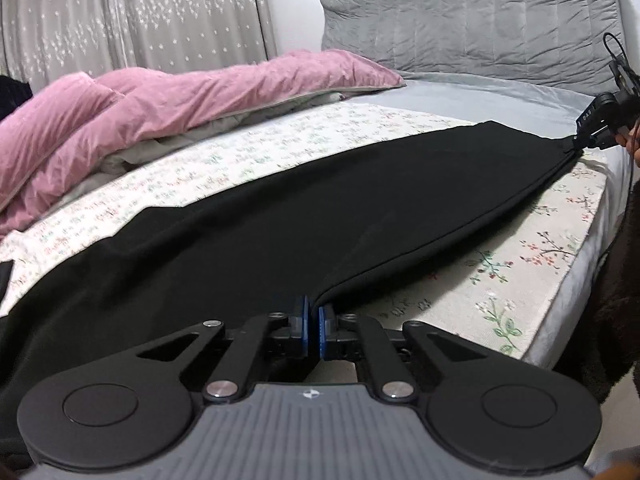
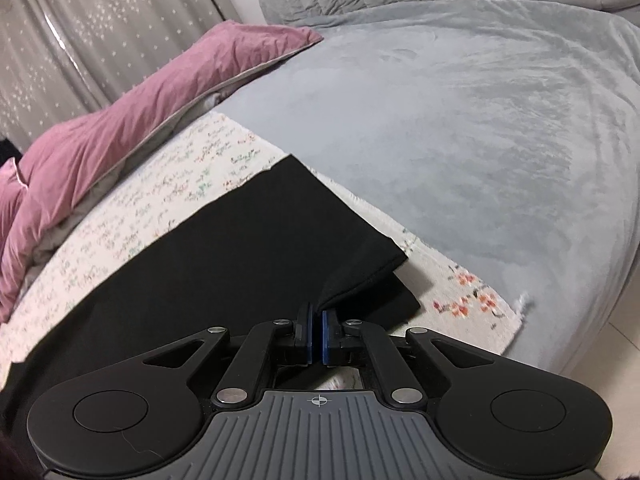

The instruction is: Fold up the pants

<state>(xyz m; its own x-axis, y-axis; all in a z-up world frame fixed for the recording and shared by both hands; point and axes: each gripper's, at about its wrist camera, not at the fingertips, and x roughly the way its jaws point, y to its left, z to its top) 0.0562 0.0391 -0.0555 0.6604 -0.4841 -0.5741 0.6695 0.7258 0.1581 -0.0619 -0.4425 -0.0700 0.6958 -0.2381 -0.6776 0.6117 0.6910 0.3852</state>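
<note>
1. Black pants (image 1: pixel 280 216) laid long across the near side of a bed, on a floral sheet (image 1: pixel 532 240), waist end toward the left, leg ends toward the right
2. Already doubled, one leg over the other, near edge running close to the mattress edge
3. Left gripper (image 1: pixel 313 334) narrowed almost shut, blue pads pinching the near edge of the pants; cloth seen rising from between the pads, so judged as gripped
4. Right gripper (image 2: pixel 316 338) closed tight on the near corner of the leg ends; top layer lifted into a small peak at the pads, lower layer flat on the sheet beneath
5. In the left view, right gripper (image 1: pixel 592 130) seen far right at the cuff, cloth drawn into a point there, hence fabric taut between the two grips
6. Both grips set on the same long edge, probably to keep the pants straight and free of wrinkles before a lengthwise fold
7. Likely next: carrying leg ends over toward the waist, edges matched
8. Pink quilt (image 1: pixel 140 120) bunched at the far left, well apart from the pants, out of the way
9. Grey blanket (image 2: pixel 480 140) covering the far right of the bed, just beyond the cuffs
10. Risk: only the top layer caught at the right, so layers could slide apart on lifting
</note>
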